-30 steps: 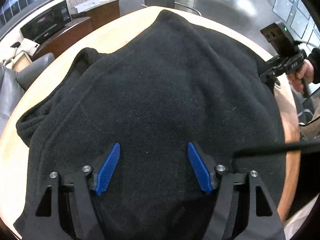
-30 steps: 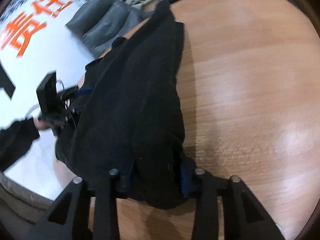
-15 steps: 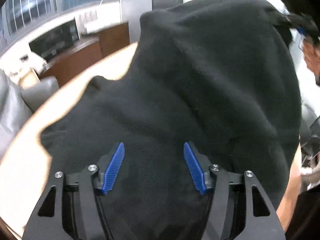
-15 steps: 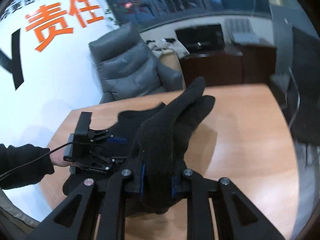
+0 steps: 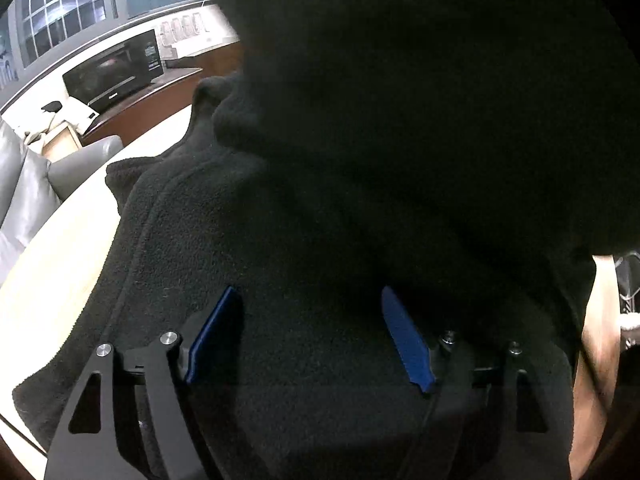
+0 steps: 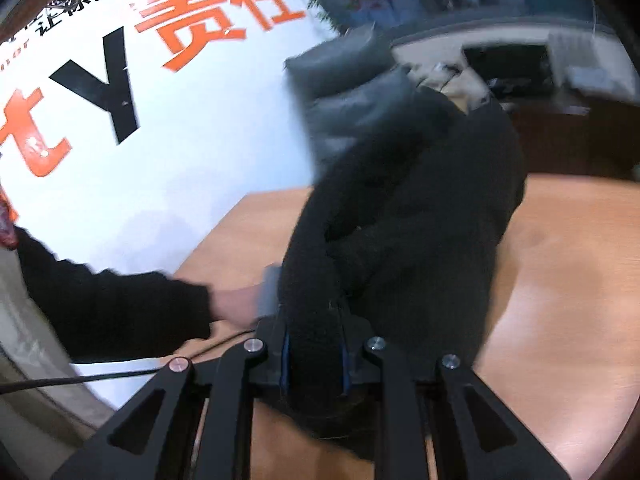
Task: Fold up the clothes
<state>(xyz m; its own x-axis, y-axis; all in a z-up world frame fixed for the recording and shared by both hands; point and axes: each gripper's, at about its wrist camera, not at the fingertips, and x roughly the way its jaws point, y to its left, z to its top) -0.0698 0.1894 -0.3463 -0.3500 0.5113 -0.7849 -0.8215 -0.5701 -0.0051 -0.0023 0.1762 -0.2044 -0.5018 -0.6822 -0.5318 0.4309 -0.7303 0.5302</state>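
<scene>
**Fleece lifted by right gripper, left gripper spread**

The right gripper [image 6: 313, 354] is raised above the wooden table [image 6: 560, 264], its jaws pinching a thick fold of the black fleece [image 6: 420, 216]. The left gripper [image 5: 310, 336] rests over the fleece, jaws spread wide, gripping nothing. Only the right wrist view shows the person's hand [image 6: 236, 304] and dark sleeve [image 6: 120, 312]; the left view is mostly covered by fabric.

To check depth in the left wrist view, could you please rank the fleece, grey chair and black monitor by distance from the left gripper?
1. Fleece: under the left gripper.
2. Grey chair: left, past the table edge.
3. Black monitor: upper left, by the far wall.
</scene>
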